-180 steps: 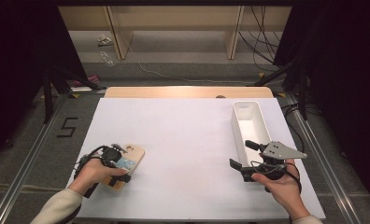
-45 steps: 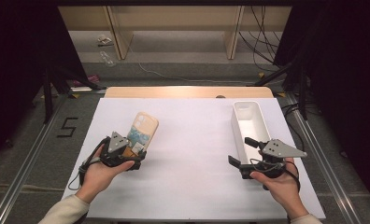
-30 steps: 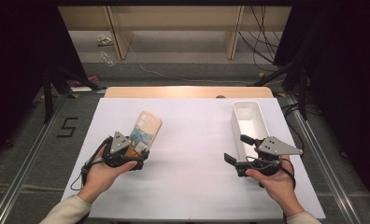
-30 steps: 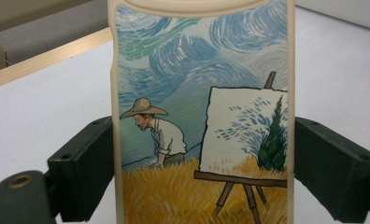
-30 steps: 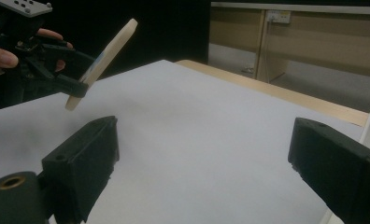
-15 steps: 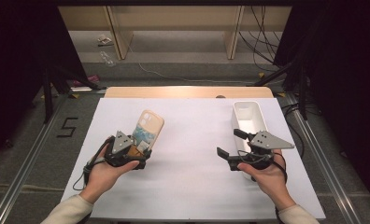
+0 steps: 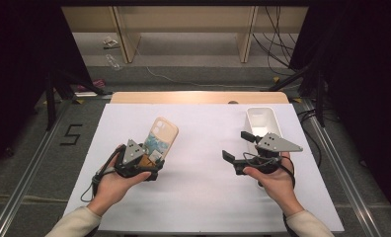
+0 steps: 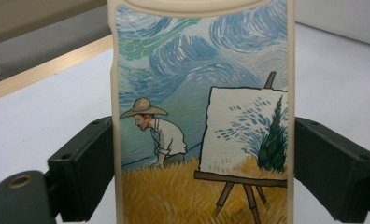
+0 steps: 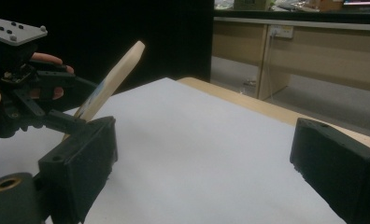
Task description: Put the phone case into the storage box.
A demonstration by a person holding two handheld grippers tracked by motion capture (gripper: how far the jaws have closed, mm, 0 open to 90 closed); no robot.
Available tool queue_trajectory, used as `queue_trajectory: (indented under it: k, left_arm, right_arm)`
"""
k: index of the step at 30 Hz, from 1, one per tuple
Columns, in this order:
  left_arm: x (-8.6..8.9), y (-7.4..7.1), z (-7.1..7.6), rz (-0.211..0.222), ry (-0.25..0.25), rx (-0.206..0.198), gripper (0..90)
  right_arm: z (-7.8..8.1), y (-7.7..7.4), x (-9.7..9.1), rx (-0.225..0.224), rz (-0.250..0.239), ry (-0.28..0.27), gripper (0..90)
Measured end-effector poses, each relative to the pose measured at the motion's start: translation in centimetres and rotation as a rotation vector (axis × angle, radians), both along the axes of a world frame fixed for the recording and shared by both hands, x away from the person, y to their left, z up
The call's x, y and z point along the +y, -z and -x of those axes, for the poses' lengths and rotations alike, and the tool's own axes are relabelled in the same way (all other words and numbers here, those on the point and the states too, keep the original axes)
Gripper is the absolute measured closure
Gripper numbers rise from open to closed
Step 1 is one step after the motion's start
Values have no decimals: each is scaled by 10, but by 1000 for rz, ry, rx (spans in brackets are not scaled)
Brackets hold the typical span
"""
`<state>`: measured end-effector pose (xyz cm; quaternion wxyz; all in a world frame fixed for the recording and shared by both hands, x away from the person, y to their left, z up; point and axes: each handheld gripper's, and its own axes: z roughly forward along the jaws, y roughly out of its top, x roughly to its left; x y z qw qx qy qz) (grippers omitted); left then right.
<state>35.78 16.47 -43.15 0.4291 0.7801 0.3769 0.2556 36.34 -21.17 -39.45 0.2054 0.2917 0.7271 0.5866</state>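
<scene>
The left gripper (image 7: 149,159) clamps the sides of a painted phone case (image 7: 160,140), left of centre in the high view, tilted clear of the white table cover (image 7: 208,202). The right gripper (image 7: 237,146), lower right, stands wide and empty beside the white tray (image 7: 262,118).

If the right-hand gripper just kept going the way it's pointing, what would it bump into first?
Probably the phone case that the left gripper holds tilted up off the table. The right gripper stands open and points across bare tabletop towards it, though depth is hard to judge.
</scene>
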Motion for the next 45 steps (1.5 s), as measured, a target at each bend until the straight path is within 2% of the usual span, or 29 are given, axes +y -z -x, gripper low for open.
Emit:
queue_trajectory:
  k: [23,45]
  left_arm:
    - [-15,-1,-1,-6,39,-15,114]
    - [-42,0,2,-17,104,-17,114]
  right_arm:
    - [-12,-2,18,8,-2,-7,81]
    - [-20,-3,31,21,-5,-15,77]
